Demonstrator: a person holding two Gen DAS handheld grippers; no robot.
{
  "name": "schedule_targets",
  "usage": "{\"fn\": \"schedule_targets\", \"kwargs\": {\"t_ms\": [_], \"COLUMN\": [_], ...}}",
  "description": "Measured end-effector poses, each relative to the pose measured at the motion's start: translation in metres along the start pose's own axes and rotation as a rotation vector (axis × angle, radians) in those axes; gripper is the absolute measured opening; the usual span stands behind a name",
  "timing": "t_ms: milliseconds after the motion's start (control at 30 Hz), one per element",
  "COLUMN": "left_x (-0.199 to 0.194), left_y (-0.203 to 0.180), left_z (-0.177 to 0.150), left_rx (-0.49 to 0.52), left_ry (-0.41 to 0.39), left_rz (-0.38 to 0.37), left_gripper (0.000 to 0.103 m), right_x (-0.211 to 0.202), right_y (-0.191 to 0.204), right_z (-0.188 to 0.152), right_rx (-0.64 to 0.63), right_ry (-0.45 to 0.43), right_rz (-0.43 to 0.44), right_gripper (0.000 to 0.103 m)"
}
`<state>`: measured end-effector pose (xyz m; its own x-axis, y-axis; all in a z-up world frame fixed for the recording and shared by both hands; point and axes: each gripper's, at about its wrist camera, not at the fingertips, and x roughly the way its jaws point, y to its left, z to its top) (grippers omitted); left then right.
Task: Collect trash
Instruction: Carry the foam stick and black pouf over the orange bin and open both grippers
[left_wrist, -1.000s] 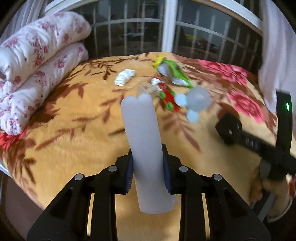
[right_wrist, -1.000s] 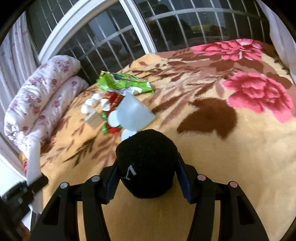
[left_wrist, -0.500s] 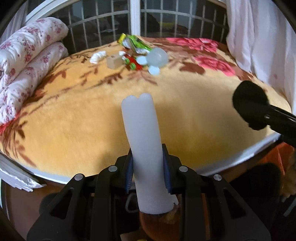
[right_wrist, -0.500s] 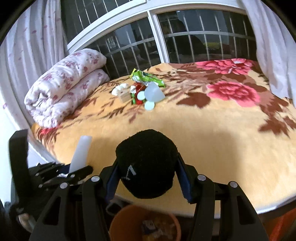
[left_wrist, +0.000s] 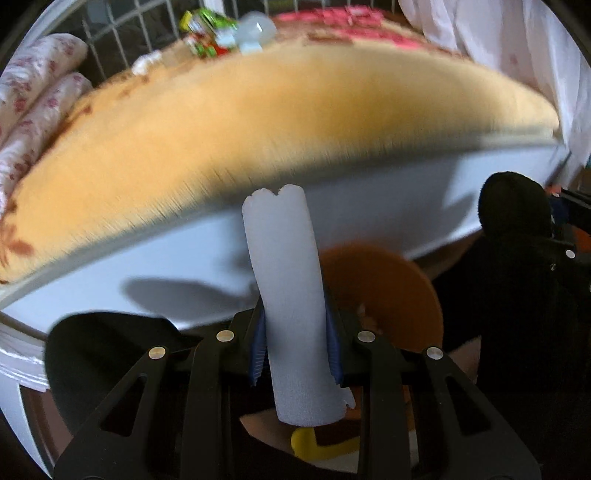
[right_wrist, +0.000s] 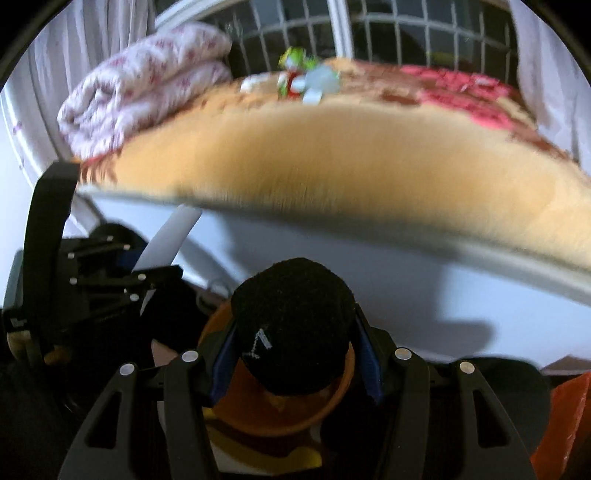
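My left gripper (left_wrist: 295, 343) is shut on a white foam tube (left_wrist: 288, 295) that stands upright between its pads. My right gripper (right_wrist: 295, 354) is shut on a black fuzzy ball (right_wrist: 295, 336); the ball also shows in the left wrist view (left_wrist: 513, 206). Both hang below the bed edge, over an orange bin (left_wrist: 402, 295), also in the right wrist view (right_wrist: 280, 410). More trash lies far back on the bed: a green wrapper (left_wrist: 207, 18), a clear plastic cup (left_wrist: 255, 31), white crumpled paper (left_wrist: 147, 61).
The bed has an orange flowered blanket (left_wrist: 258, 110) and a white side panel (left_wrist: 184, 258). A rolled pink-flowered quilt (right_wrist: 147, 92) lies at the left. White curtains (left_wrist: 517, 48) hang at the right. A barred window (right_wrist: 406, 33) is behind. The left gripper shows in the right wrist view (right_wrist: 110, 273).
Both grippers have dropped from above the bed to below its edge, over the orange bin. Each still holds its item. The view is motion-blurred.
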<state>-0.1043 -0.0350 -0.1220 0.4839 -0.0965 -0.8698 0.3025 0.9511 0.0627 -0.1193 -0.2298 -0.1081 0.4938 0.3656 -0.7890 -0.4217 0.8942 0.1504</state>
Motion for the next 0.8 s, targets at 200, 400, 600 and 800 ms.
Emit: {"fn": "schedule_targets", "kwargs": {"t_ms": [200, 400, 600, 800], "left_x": [0.054, 0.107, 0.132, 0.135], "left_y": [-0.005, 0.010, 0.003, -0.006], "left_z": [-0.010, -0.019, -0.028, -0.026], "left_rx": [0.015, -0.018, 0.022, 0.018], "left_ry": [0.181, 0.319, 0.393, 0.397], "left_rz": [-0.061, -0.083, -0.069, -0.074], "left_gripper": [0.026, 0.026, 0.026, 0.032], "right_x": [0.073, 0.117, 0.152, 0.163], "right_y": [0.007, 0.007, 0.004, 0.003], "right_z": [-0.022, -0.034, -0.041, -0.041], "right_rx": [-0.055, -0.068, -0.024, 0.002], "right_ry": [0.237, 0.343, 0.466, 0.500], "right_rz": [-0.014, -0.010, 0.003, 0.017], "right_gripper": [0.055, 0.056, 0.056, 0.058]}}
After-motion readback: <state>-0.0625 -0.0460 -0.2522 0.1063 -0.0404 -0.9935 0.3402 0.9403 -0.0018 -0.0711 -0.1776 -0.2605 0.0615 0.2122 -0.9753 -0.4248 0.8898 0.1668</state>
